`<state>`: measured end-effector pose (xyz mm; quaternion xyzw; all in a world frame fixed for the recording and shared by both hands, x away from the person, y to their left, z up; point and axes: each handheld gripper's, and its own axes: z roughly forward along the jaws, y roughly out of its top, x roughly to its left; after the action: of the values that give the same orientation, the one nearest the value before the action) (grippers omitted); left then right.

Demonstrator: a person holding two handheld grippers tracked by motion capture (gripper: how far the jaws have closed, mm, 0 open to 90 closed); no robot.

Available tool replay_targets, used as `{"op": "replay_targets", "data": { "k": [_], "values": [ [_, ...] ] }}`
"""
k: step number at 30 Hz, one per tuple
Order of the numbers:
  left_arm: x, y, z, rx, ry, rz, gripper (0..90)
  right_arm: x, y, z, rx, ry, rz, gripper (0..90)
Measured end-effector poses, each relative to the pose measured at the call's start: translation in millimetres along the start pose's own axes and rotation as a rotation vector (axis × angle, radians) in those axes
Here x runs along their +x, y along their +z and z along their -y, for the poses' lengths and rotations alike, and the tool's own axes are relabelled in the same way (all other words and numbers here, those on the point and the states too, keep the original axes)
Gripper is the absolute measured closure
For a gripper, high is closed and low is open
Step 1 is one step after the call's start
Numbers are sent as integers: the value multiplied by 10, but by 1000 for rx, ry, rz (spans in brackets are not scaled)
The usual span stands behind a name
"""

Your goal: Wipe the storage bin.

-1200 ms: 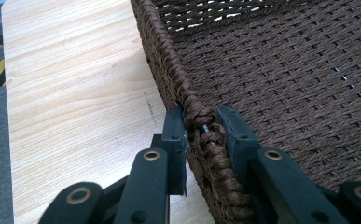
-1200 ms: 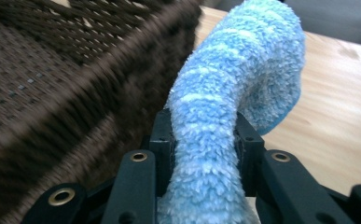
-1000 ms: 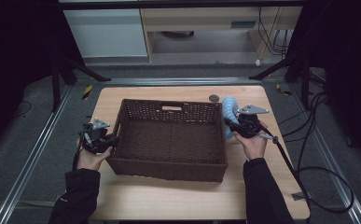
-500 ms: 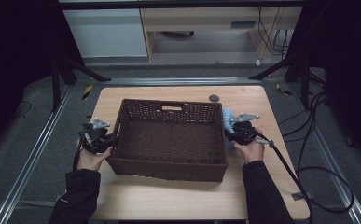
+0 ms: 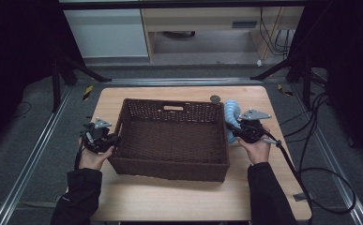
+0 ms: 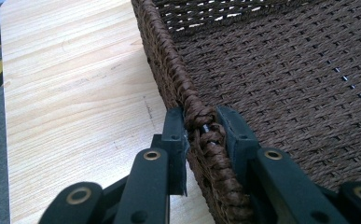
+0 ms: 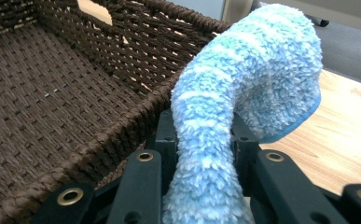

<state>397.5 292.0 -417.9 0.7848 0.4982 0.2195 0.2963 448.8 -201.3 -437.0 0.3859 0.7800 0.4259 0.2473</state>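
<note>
**Brown wicker, blue fluff: both claws clamped at the basket's sides**

Brown woven basket point(image 5: 172, 138) sits square in the middle of the pale wooden table point(image 5: 170, 199), long sides running across the high view, with a cut-out handle in its far wall. On its left edge, the left gripper point(image 5: 109, 139) has its jaws narrowed down around the braided rim: in the left gripper view one black pad sits outside the wall, the other inside, and the plait is squeezed between them. The hand behind it rests on the tabletop.

Over on the other side, the right gripper point(image 5: 236, 132) is closed on a fluffy blue striped sock point(image 7: 243, 84). Its own camera shows the sock pinched between the two pads and arching up and over beside the basket's right rim. From the high view, the sock stands just outside the basket's right wall, near its far corner. A small dark round thing point(image 5: 215, 99) lies on the table just behind the basket.
</note>
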Motion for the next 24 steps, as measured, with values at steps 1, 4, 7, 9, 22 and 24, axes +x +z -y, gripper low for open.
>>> {"op": "replay_targets", "data": {
  "k": [1,4,7,9,22,24],
  "values": [
    [-3,-1,0,0,1,-2,735,0,8,6,3,1,-1,716],
    [-5,-1,-2,-1,-1,-4,737,-8,61,61,29,9,-12,717],
    [-3,6,-7,-3,-6,-4,737,-6,140,161,81,8,-23,717],
    [0,14,-16,-3,-7,-4,738,8,210,242,123,8,-27,717],
    [51,66,-60,-9,-13,15,728,11,-40,57,37,13,-37,715],
    [58,66,-57,-13,-18,21,721,25,-87,33,30,-2,-28,715]
  ]
}}
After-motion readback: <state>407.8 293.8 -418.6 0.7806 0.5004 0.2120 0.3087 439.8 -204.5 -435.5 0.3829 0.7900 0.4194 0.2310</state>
